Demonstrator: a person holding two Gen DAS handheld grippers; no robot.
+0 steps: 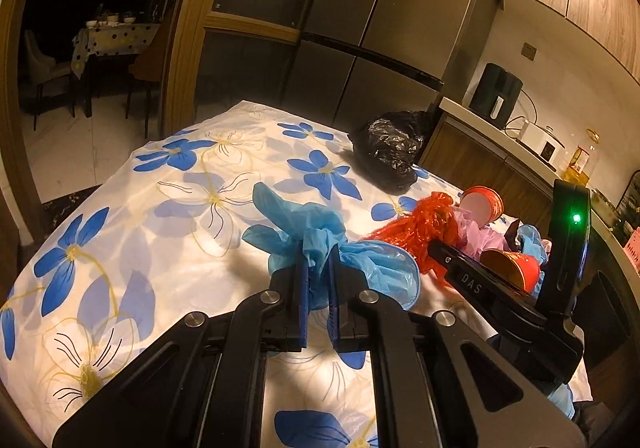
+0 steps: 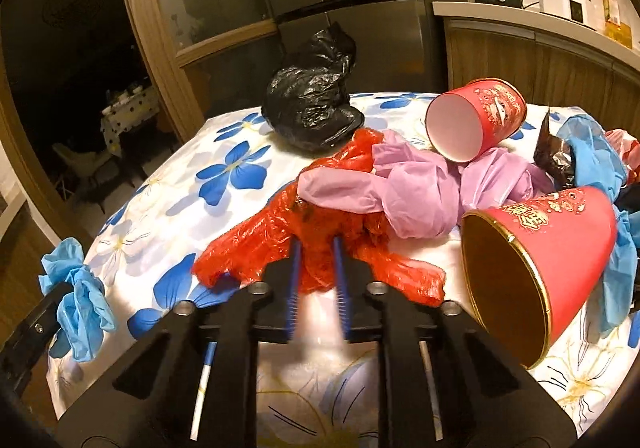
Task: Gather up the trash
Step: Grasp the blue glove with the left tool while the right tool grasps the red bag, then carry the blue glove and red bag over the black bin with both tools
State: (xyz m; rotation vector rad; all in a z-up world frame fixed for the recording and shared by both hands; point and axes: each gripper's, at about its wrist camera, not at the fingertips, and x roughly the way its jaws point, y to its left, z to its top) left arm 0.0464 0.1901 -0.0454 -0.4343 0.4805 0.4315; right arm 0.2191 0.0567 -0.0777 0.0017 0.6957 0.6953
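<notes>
- My left tool (image 1: 318, 280) is closed on a bunched blue bag (image 1: 320, 244), held just above the flowered cloth (image 1: 120, 232) on the counter.
- My right tool (image 2: 316, 268) has its pads narrow around a fold of the red bag (image 2: 320, 224); they look pinched on it, the bag lying flat on the cloth.
- I judge this the gathering step: one piece in each tool, nothing yet dropped anywhere.
- Just behind the red bag lies a pink bag (image 2: 400, 183), draped over it; pulling the red one may drag the pink along.
- Two red cups (image 2: 476, 119) lie tipped on their sides to the right, the near cup (image 2: 560, 248) close beside my right tool.
- A black bag (image 2: 312, 103) sits at the far edge; if that is the collecting bag, next I lift both pieces and carry them to it, finding its mouth first.
</notes>
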